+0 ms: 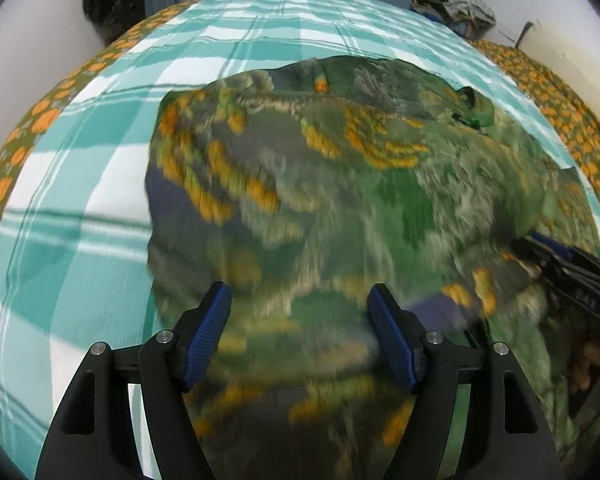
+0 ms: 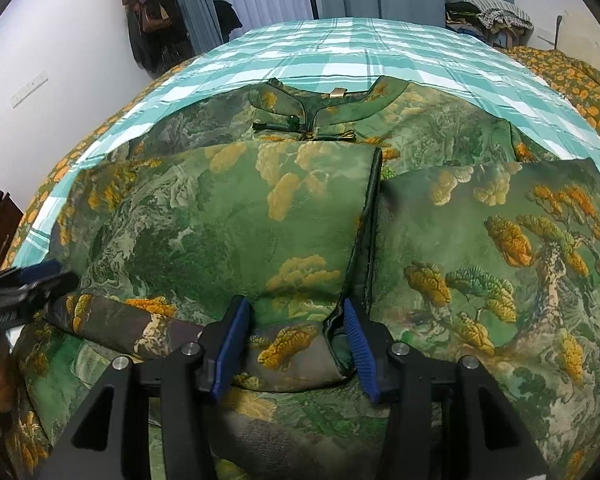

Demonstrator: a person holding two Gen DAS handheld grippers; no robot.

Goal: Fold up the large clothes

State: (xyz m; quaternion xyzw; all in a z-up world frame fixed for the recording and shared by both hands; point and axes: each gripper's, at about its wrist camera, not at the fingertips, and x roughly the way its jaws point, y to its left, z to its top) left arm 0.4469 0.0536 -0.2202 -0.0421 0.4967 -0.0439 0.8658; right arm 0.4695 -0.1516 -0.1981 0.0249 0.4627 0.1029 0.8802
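A large green garment printed with orange and green trees lies spread on the bed, its collar at the far side and two side panels folded in over the middle. My right gripper is shut on a bunched fold of its near edge, and the fabric fills the gap between the blue pads. In the blurred left wrist view, the garment lies below my left gripper, which stands open with nothing pinched. The left gripper hovers at the garment's left edge; the right gripper shows at the far right.
A teal and white checked sheet covers the bed, over an orange-flowered cover at the sides. A heap of clothes sits at the far right corner. Dark clothes hang on the wall at the left, with curtains behind.
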